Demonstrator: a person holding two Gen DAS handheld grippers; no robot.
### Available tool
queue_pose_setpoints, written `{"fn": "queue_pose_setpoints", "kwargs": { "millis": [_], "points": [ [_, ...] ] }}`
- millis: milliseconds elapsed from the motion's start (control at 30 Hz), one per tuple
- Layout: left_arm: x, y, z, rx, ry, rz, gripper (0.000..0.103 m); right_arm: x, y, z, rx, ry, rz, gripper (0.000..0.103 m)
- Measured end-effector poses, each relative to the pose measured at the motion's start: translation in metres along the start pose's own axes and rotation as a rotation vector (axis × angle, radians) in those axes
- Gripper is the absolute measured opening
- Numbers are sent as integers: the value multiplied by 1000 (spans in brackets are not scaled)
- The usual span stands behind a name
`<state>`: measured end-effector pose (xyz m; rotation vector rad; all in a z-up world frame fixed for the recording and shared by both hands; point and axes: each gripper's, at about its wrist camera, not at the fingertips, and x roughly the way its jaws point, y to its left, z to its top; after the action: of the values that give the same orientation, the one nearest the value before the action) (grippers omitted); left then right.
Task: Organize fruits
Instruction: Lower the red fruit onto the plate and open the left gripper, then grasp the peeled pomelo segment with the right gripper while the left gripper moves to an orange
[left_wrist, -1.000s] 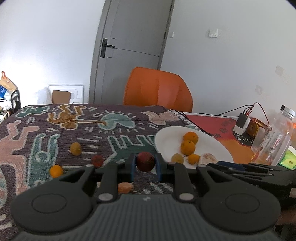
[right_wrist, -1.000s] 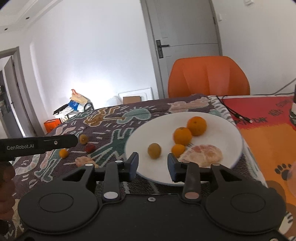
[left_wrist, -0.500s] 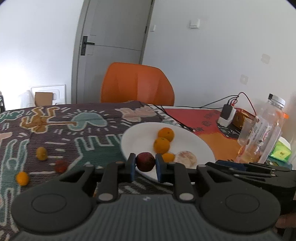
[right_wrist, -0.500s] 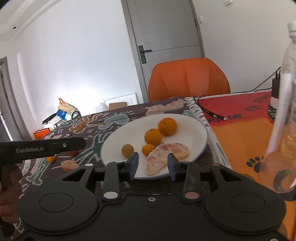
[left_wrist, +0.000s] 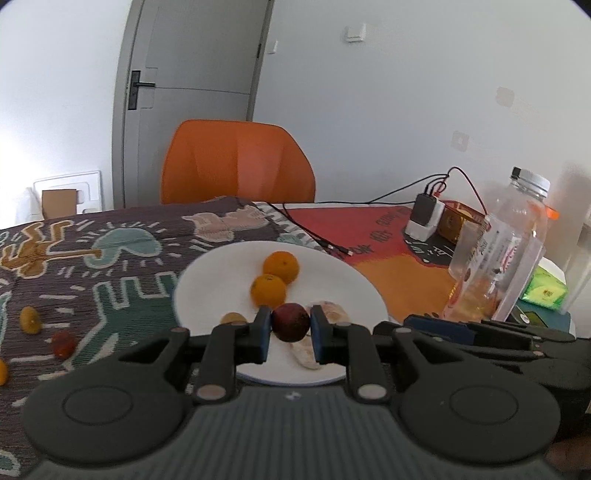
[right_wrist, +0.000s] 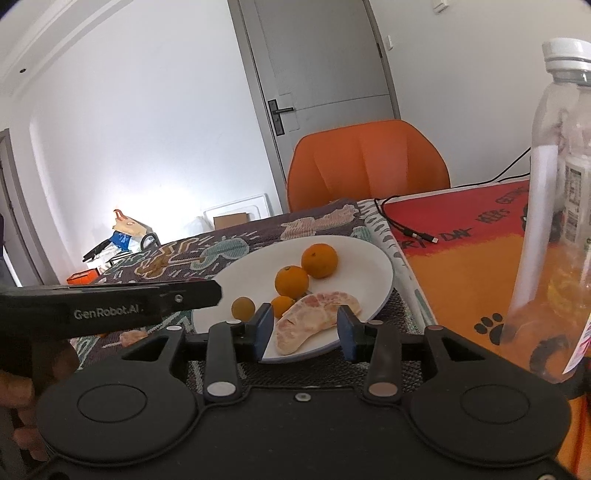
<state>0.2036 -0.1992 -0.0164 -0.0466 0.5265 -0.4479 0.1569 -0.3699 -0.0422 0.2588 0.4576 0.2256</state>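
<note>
A small dark-red round fruit is clamped between the left gripper jaws, over the white round plate — the right gripper is held spread, nothing grasped.

We read "GenRobot.AI" in pale lettering along the black body of the left tool (seen from the right wrist). Lettering on the red-orange mat and the bottle label stays too blurred for us.

My table's patterned cloth carries the white plate ahead of my tongs, loose fruits left, bottle right.
</note>
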Motion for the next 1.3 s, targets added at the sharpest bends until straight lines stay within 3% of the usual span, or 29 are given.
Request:
{"fn": "queue_pose_setpoints", "kwargs": {
  "millis": [200,267,367,433,700,900,967,1000,1300],
  "points": [
    [0,5,-3,21,18,63,40,0,-2,-2,5,6,-4,42],
    [-5,15,-3,-2,15,84,59,0,-1,-2,5,8,-1,42],
    [-18,27,-3,-1,-11,134,79,1,2,0,9,6,3,43],
    [-26,35,-3,9,-27,169,83,3,5,1,17,3,12,48],
    [-56,77,-7,-36,-39,268,88,12,31,3,-15,2,56,63],
    [-79,103,-18,-80,-46,316,92,19,56,1,-47,11,95,84],
    [-86,109,-21,-83,-49,325,94,21,64,1,-52,6,110,100],
    [-89,112,-22,-86,-52,330,95,20,67,1,-55,-1,117,103],
    [-103,134,-30,-116,-68,386,98,29,99,-1,-108,18,162,103]
  ]
}}
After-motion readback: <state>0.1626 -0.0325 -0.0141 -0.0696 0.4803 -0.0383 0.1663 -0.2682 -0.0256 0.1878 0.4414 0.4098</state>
